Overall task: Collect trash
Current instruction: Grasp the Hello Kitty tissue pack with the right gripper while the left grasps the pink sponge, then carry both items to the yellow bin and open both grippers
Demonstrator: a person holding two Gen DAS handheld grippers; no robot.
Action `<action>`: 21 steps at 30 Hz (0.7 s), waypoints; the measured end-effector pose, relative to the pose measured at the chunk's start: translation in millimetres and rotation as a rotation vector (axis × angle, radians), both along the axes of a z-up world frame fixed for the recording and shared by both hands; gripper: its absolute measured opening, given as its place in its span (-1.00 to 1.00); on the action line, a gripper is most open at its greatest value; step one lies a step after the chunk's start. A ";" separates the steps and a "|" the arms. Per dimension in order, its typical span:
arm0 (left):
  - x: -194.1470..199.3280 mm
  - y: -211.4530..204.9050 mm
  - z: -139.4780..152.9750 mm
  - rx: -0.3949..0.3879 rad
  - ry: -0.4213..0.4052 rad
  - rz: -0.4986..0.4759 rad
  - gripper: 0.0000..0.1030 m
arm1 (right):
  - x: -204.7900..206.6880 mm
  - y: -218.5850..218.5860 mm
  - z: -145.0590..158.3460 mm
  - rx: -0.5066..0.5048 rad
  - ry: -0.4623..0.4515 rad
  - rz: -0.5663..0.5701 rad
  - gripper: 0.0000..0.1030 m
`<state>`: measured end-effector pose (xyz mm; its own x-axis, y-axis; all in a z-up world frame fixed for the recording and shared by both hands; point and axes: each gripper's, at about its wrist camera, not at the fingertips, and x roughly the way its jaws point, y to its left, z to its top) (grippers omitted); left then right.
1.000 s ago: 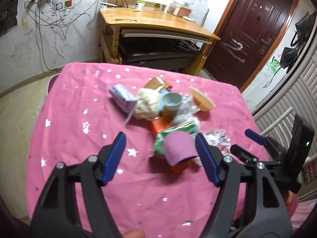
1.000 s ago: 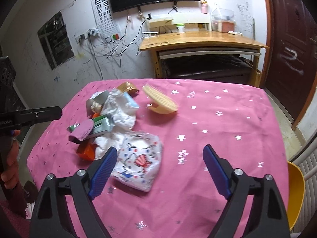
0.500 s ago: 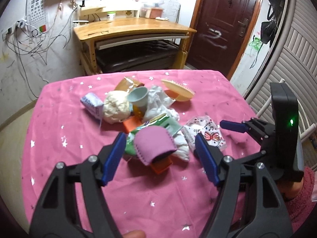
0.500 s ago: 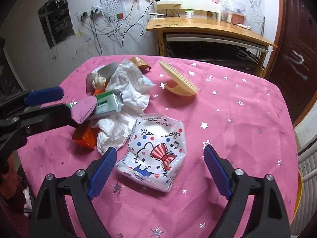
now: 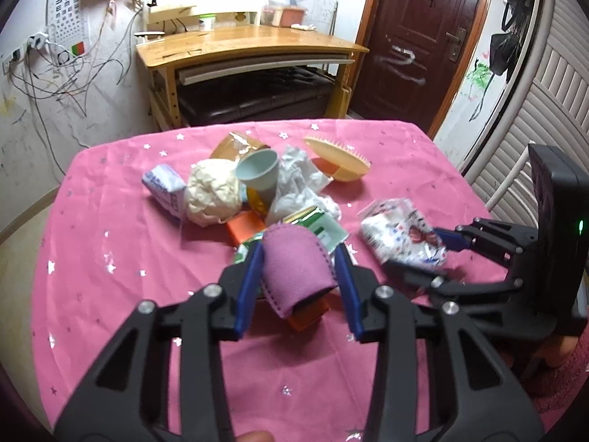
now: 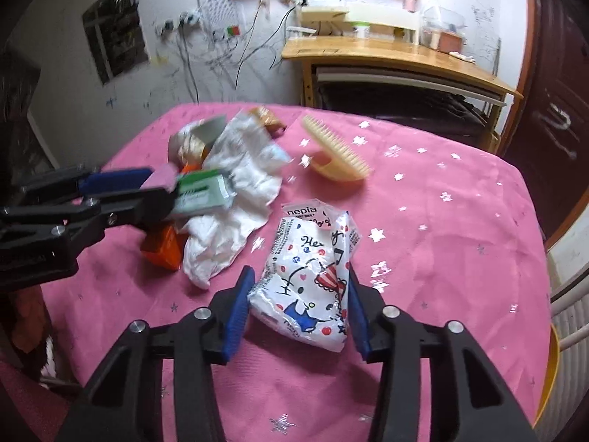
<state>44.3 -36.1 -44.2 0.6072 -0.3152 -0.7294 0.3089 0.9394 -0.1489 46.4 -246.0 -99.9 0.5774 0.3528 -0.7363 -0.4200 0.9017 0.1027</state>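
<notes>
My left gripper (image 5: 299, 276) is closing, pads against a purple felt sleeve (image 5: 296, 267) at the near edge of the trash pile. My right gripper (image 6: 296, 304) is closing on the printed tissue packet (image 6: 311, 276) lying on the pink tablecloth (image 6: 441, 228).

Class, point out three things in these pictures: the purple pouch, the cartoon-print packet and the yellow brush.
Purple pouch (image 5: 296, 270): left wrist view, middle of its fabric face.
Cartoon-print packet (image 6: 309, 280): right wrist view, centre of the printed front.
Yellow brush (image 5: 337, 154): left wrist view, its smooth back.
</notes>
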 end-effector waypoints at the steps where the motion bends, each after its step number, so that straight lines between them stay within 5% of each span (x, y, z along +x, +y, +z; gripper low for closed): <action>1: -1.8 2.0 2.7 -0.007 -0.006 -0.002 -0.28 | -0.3 -6.0 3.0 0.015 -0.007 -0.008 -0.21; 12: -12.6 -12.0 41.4 -0.002 -0.090 -0.009 -0.29 | 0.0 -61.5 21.8 0.117 -0.058 -0.100 -0.22; 21: -7.5 -89.6 64.0 0.040 -0.146 -0.147 -0.29 | -14.8 -137.8 25.0 0.140 -0.111 -0.271 -0.22</action>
